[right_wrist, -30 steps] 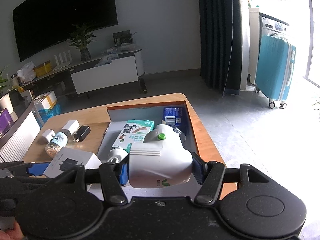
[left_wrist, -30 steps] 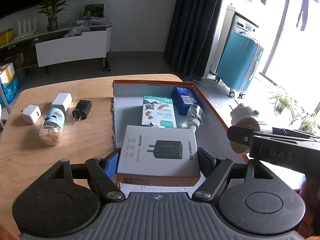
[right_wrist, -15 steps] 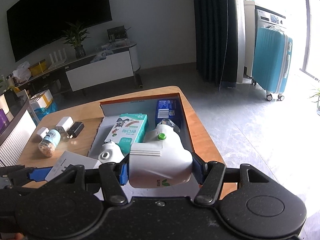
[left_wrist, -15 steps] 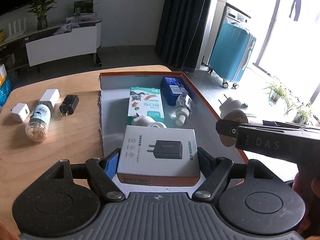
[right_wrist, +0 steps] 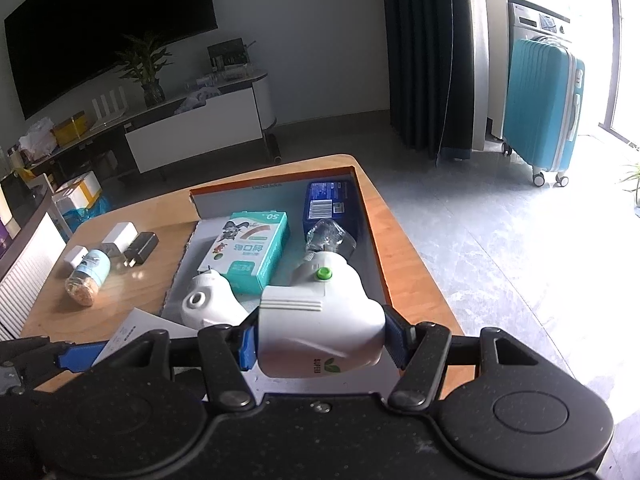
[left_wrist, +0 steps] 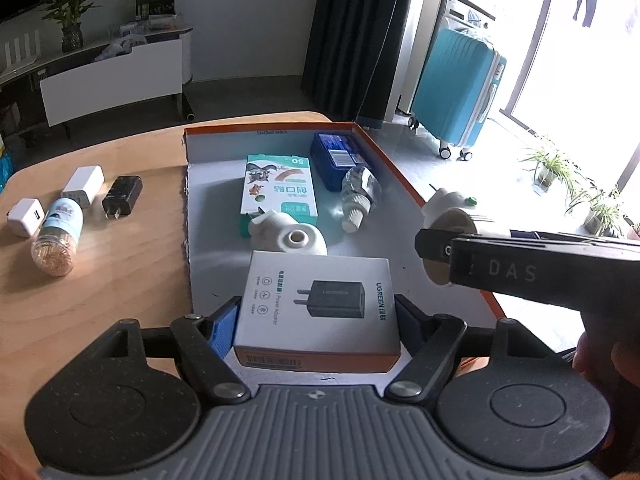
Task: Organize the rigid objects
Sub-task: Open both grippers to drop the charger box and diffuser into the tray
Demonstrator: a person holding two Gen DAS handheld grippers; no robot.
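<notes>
My left gripper (left_wrist: pixel 316 320) is shut on a white power adapter box (left_wrist: pixel 318 304), held over the near end of the orange-rimmed box (left_wrist: pixel 400 176). My right gripper (right_wrist: pixel 320 342) is shut on a white plug-in device (right_wrist: pixel 320 320) with a green button, over the box's near right part; it also shows in the left wrist view (left_wrist: pixel 452 208). Inside the box lie a teal carton (left_wrist: pixel 280 188), a blue pack (left_wrist: pixel 336 152), a clear small bottle (left_wrist: pixel 358 192) and a second white device (left_wrist: pixel 286 236).
On the wooden table (left_wrist: pixel 100 264) left of the box lie a white charger (left_wrist: pixel 84 184), a small white cube (left_wrist: pixel 24 216), a black charger (left_wrist: pixel 122 196) and a jar lying on its side (left_wrist: pixel 58 236). A teal suitcase (left_wrist: pixel 456 92) stands beyond the table.
Both grippers have pulled back and risen a little with their loads. The second white device in the box has come into full view.
</notes>
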